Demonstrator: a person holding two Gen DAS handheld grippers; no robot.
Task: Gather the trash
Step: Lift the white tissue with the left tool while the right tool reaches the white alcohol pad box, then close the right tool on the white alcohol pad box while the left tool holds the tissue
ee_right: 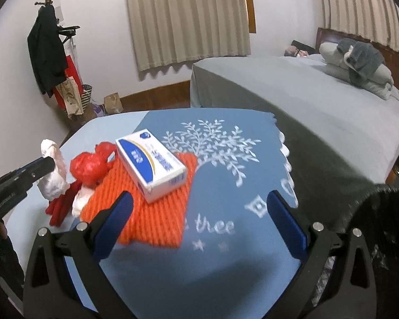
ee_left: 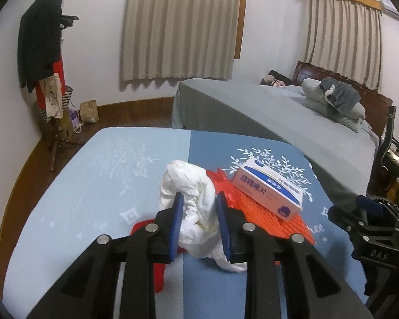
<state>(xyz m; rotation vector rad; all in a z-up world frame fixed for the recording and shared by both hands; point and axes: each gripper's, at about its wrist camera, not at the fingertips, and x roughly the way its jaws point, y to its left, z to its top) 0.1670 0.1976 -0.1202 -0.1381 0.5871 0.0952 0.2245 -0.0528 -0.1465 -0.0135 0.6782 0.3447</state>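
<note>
Two grippers work above a bench [ee_right: 226, 279] covered in blue cloth. Left gripper [ee_left: 199, 212]: fingers [ee_left: 176, 220] closed on a crumpled white plastic bag [ee_left: 191, 186], held clear of the cloth. Right gripper [ee_right: 199, 220]: fingers [ee_right: 286, 220] spread wide, nothing between them. An orange knitted mat [ee_right: 157, 212] lies near the bench middle; a white and blue box [ee_right: 151, 164] rests on it. Red plastic trash [ee_right: 90, 167] sits against the mat's left edge. A grey bed [ee_left: 266, 111] stands beyond the bench's far edge.
</note>
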